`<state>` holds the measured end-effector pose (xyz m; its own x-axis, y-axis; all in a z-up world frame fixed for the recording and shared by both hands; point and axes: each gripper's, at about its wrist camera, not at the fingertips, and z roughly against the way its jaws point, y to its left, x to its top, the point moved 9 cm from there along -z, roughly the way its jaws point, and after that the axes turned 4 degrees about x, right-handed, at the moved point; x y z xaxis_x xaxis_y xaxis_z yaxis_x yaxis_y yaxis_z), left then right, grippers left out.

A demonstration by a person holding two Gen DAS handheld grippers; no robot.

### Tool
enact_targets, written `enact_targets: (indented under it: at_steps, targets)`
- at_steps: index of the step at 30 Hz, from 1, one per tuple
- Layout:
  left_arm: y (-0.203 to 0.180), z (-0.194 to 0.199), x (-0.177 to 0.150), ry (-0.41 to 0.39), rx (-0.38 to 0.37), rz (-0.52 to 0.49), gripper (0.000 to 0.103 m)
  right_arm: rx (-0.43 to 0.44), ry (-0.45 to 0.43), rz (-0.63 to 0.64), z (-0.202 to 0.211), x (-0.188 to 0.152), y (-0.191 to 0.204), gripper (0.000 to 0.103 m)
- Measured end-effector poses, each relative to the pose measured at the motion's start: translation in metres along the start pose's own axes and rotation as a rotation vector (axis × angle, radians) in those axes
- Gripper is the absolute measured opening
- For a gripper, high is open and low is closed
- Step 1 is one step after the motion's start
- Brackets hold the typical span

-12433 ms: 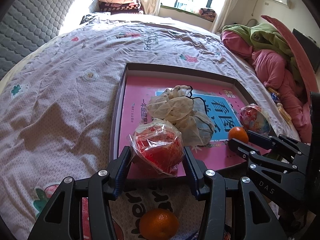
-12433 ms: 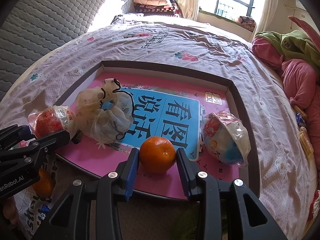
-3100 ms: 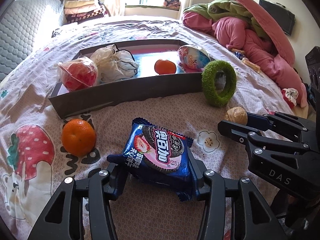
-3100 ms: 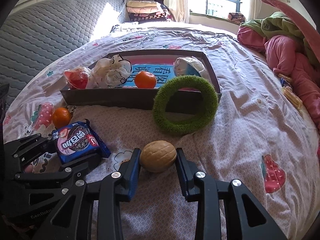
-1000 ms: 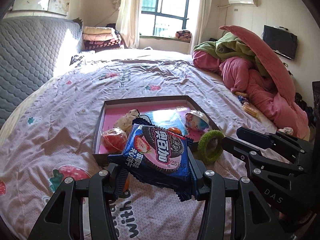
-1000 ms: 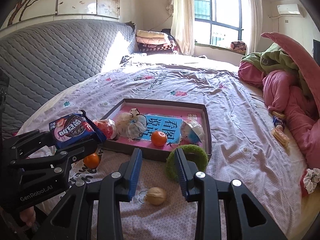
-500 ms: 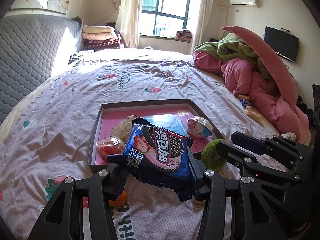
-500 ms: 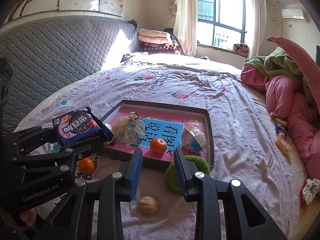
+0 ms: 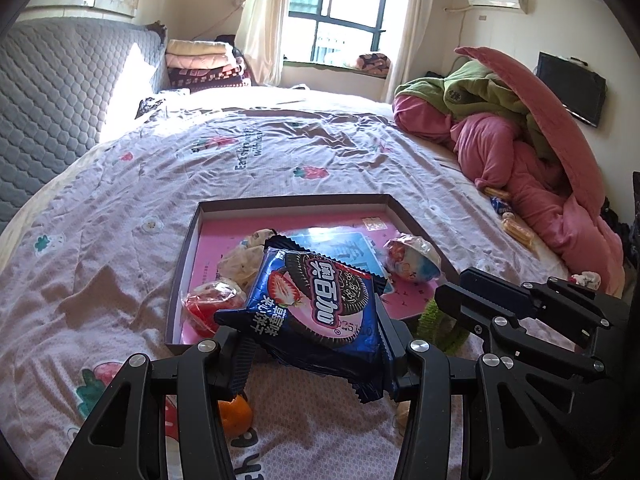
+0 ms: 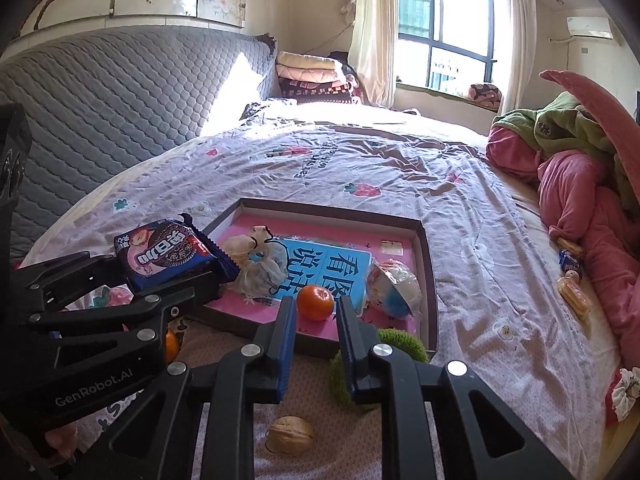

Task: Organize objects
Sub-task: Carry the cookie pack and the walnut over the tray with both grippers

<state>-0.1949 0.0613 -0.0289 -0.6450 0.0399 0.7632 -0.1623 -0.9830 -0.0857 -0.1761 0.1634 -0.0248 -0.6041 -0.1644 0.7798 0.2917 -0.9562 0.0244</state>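
My left gripper [image 9: 314, 334] is shut on a blue cookie packet [image 9: 316, 304] and holds it in the air above the near edge of the dark tray [image 9: 292, 201]. The packet also shows in the right wrist view [image 10: 168, 254]. The tray [image 10: 332, 214] holds a red wrapped item [image 9: 210, 304], a pale bag [image 10: 260, 264], an orange [image 10: 315, 302] and a wrapped ball [image 10: 394, 288]. My right gripper [image 10: 316, 336] is open and empty, raised above a walnut [image 10: 290, 434] on the bedspread.
A green fuzzy ring [image 10: 380, 360] leans at the tray's near right corner. A second orange [image 9: 236, 416] lies on the bedspread left of the walnut. Pink and green bedding [image 10: 580, 184] is piled at the right. A grey quilted headboard [image 10: 100, 100] stands left.
Both grippers have moved forward toward the tray, the left one carrying the cookie packet. The tray and its contents look larger and closer. The right gripper stays open and empty.
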Motion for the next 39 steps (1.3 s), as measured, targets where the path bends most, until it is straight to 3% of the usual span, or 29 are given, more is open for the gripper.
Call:
enact_targets:
  at_steps: [39]
  targets:
    - [0.013, -0.087, -0.014, 0.131, 0.033, 0.039, 0.052, 0.014, 0.075, -0.036, -0.064, -0.004, -0.021, 0.021]
